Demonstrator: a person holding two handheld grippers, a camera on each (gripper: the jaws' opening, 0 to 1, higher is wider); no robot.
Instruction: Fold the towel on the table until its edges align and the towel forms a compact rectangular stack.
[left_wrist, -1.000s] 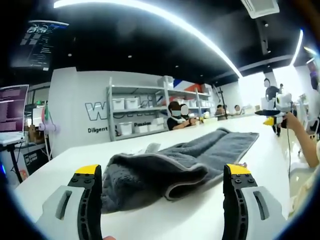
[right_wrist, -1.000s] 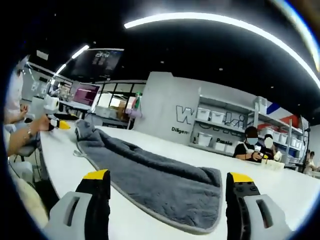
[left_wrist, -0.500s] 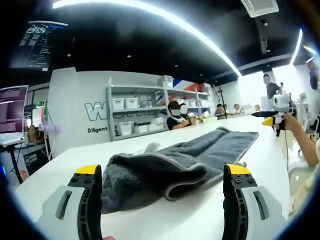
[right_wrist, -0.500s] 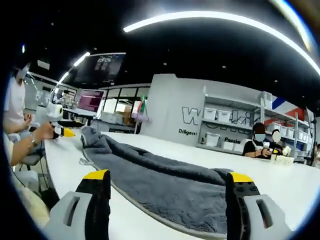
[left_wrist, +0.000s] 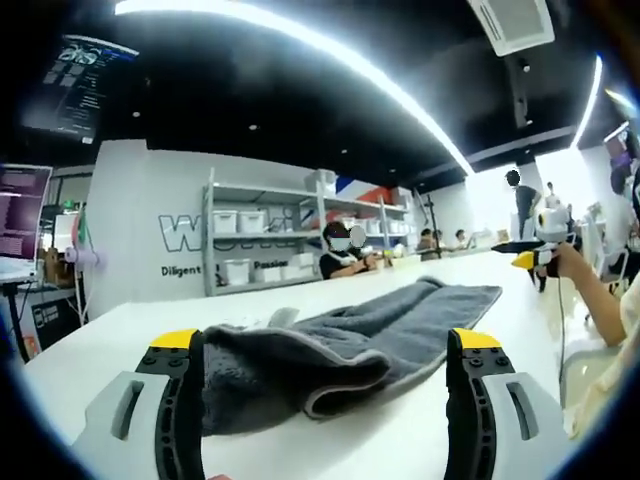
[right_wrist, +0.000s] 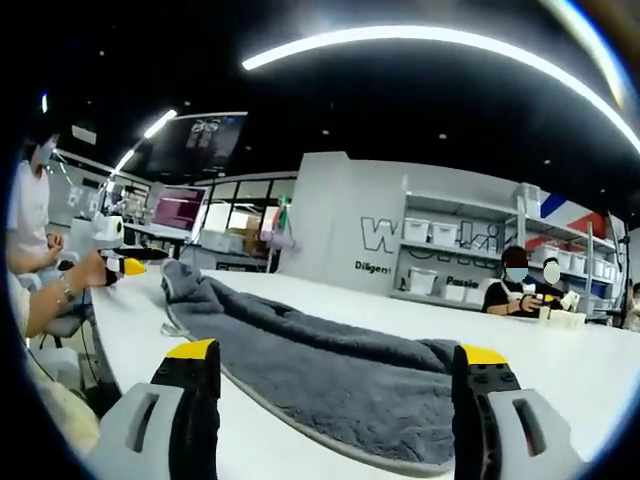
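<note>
Both views have dipped; towel (left_wrist: 330, 345) lies ahead of each gaping, empty gripper (right_wrist: 335, 395).

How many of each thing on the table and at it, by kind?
Towel: 1
Grippers: 2, left and right
Table: 1
Total: 4

**Background: workshop room**

Long ceiling light strip (left_wrist: 330, 45) glowing ahead overhead. Grey wall (right_wrist: 345, 235) with lettering facing the gripper, shelving (left_wrist: 255, 240) holding white bins standing against it. White table (left_wrist: 400, 420) stretching forward. Monitor (right_wrist: 176, 207) glowing far left.
</note>
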